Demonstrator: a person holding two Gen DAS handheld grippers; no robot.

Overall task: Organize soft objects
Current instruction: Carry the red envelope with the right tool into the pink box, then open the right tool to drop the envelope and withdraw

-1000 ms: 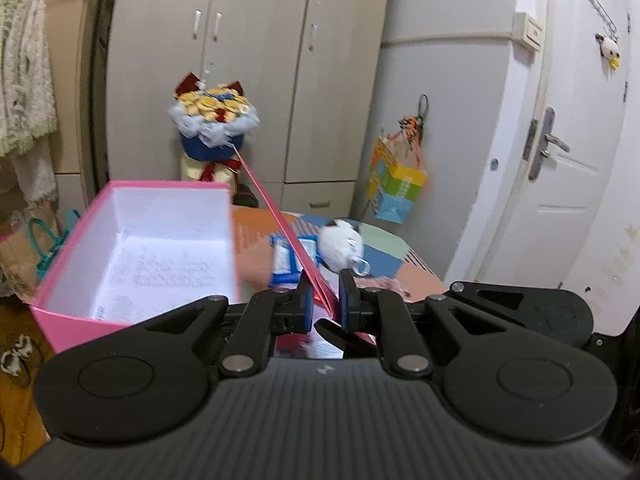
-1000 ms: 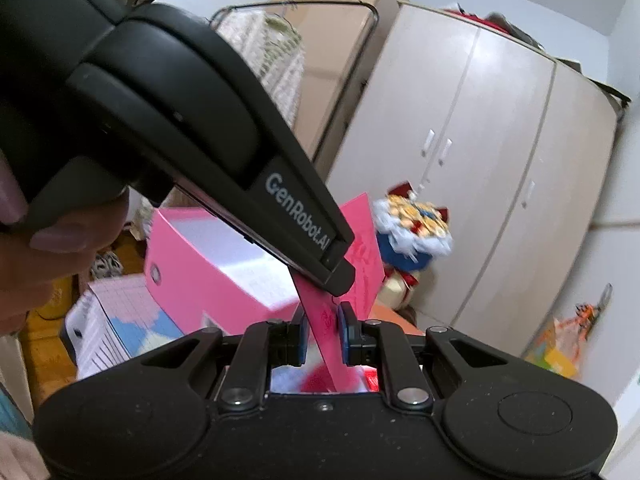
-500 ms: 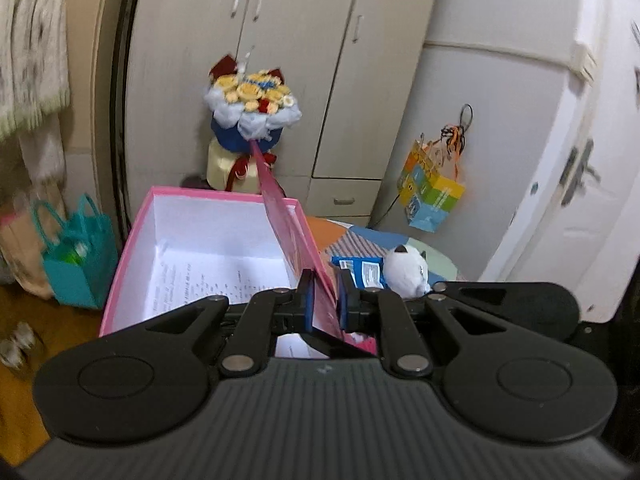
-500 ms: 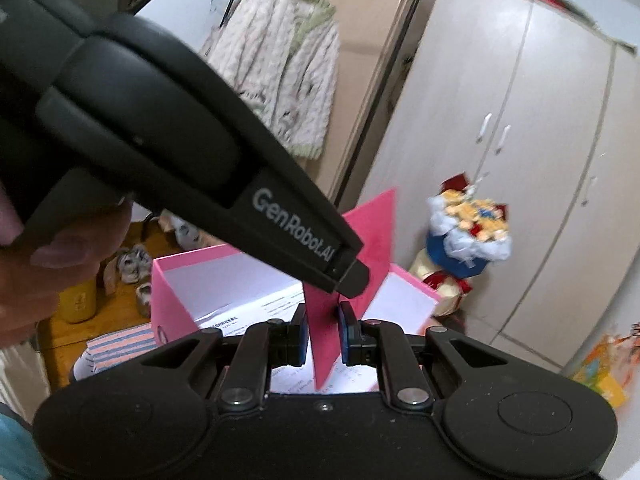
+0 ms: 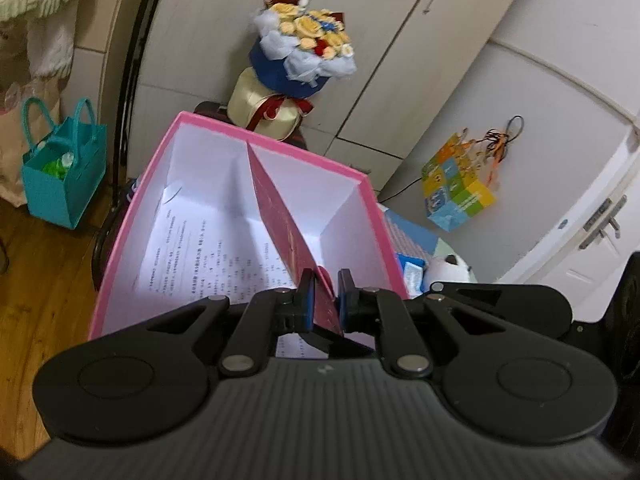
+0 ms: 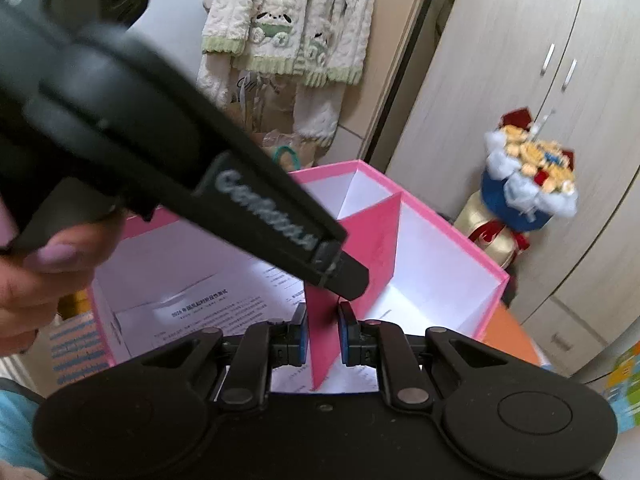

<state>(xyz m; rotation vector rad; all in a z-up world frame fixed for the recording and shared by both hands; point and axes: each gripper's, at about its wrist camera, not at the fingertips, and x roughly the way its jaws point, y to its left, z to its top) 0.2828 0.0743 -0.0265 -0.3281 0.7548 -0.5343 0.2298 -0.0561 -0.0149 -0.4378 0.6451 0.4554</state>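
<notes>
Both grippers have swung across the room with the red card between them, and the pink box (image 5: 372,196), which a second ago lay off to one side, now sits directly under the card. Left gripper (image 5: 323,297) has its jaws clenched on the near lower corner of the red card (image 5: 280,216); right gripper (image 6: 323,330) has its jaws clenched on the card's other lower part, just below the tip of the left gripper's finger. Standing upright on edge, the card runs from the jaws toward the box's far wall and splits the white interior into two halves. Printed paper sheets (image 5: 200,256) line the box floor on both sides of the card. Only the left wrist view shows what lies past the box's right wall: a white plush toy (image 5: 450,270) and a blue packet (image 5: 410,270) on the worktop, touching each other and just beside that wall, with a colourful cube bag (image 5: 456,192) hanging beyond. Only the right wrist view shows the hand (image 6: 36,280) gripping the left tool, a knitted garment (image 6: 288,28) hanging beyond the box, and the box's near left wall. A flower bouquet (image 5: 308,52) stands behind the box's far wall in both views. A teal bag (image 5: 60,172) sits on the wood floor left of the box. Open space remains in the box on either side of the card.
</notes>
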